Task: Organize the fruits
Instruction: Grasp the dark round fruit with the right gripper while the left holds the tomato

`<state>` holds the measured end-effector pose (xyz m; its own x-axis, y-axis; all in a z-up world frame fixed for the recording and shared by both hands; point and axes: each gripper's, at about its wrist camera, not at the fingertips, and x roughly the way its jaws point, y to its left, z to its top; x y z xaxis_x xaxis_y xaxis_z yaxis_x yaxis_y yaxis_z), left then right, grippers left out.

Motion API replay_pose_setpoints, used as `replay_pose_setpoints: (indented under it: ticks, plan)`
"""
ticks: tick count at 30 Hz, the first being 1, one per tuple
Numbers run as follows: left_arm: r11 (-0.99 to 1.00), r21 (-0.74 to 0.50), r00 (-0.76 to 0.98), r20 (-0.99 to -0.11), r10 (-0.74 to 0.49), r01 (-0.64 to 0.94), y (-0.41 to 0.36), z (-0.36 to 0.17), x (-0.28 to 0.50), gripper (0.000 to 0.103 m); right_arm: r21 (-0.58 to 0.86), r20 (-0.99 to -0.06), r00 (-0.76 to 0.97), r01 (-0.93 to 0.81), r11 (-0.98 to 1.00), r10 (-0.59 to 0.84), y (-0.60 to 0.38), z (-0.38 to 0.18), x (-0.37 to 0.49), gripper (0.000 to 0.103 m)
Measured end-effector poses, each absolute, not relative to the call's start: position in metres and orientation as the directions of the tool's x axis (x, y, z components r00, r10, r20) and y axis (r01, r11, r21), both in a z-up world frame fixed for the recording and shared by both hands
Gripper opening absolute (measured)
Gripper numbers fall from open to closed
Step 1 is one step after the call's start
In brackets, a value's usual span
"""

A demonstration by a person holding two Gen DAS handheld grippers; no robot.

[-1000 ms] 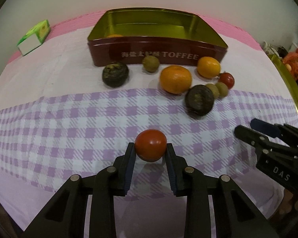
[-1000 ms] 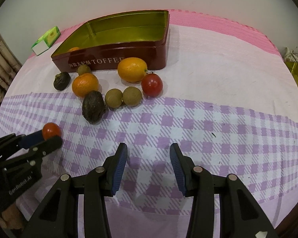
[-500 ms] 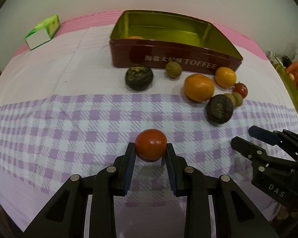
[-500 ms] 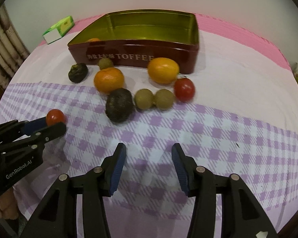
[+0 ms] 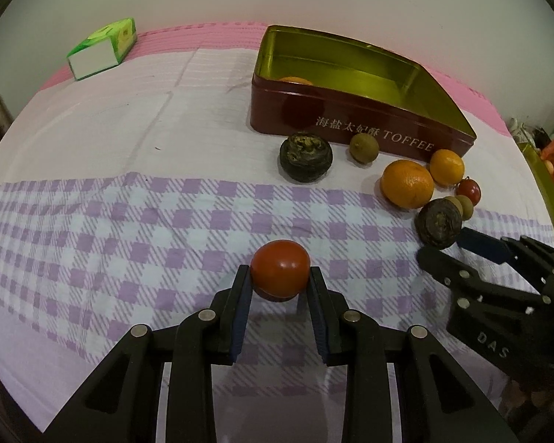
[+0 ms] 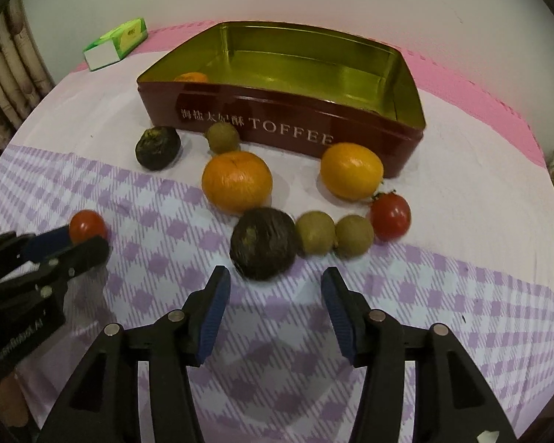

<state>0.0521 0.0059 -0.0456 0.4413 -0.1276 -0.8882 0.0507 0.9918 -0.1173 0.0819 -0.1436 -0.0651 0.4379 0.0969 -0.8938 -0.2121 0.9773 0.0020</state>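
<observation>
My left gripper (image 5: pixel 280 283) is shut on a red tomato (image 5: pixel 280 268), held above the checked cloth. The same tomato (image 6: pixel 87 226) shows at the left of the right wrist view. My right gripper (image 6: pixel 276 287) has nothing between its fingers and its jaws are opening; a dark round fruit (image 6: pixel 263 243) lies just beyond its tips. Further off lie two oranges (image 6: pixel 237 181), two small brown-green fruits (image 6: pixel 315 232), a second tomato (image 6: pixel 390 215) and another dark fruit (image 6: pixel 158 147). Behind them stands the red toffee tin (image 6: pixel 277 125), open, with one orange (image 6: pixel 191 77) inside.
A green and white carton (image 5: pixel 103 48) lies at the far left near the wall. A third small brown-green fruit (image 6: pixel 223 137) rests against the tin's front wall. The edge of another gold tin (image 5: pixel 546 192) shows at the right. The cloth is purple checked near me, white further back.
Both grippers have moved sideways across the table, so the tin and fruits have shifted in both views. The right gripper's jaws have spread wider. The left keeps its hold on the tomato.
</observation>
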Motion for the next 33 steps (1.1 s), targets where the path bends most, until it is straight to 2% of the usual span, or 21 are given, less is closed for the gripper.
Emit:
replay_pose_setpoints:
  ticks: [6, 15, 20, 33]
  plan:
    - [0.991, -0.120, 0.444, -0.887, -0.130, 0.051, 0.007, -0.046, 0.050, 0.031, -0.007, -0.890, 0.449, -0.197, 0.980, 0.084, -0.137, -0.065, 0.092, 0.049]
    - [0.992, -0.117, 0.445, -0.886, -0.128, 0.053, 0.008, -0.045, 0.050, 0.031, 0.000, -0.886, 0.453, -0.200, 0.980, 0.093, -0.135, -0.064, 0.091, 0.040]
    - [0.992, -0.115, 0.445, -0.886, -0.127, 0.054, 0.008, -0.045, 0.050, 0.031, 0.006, -0.883, 0.459, -0.199, 0.980, 0.099, -0.135, -0.063, 0.089, 0.032]
    - [0.993, -0.107, 0.450, -0.885, -0.121, 0.056, 0.008, -0.045, 0.050, 0.031, 0.019, -0.881, 0.461, -0.188, 0.982, 0.105, -0.145, -0.062, 0.078, 0.031]
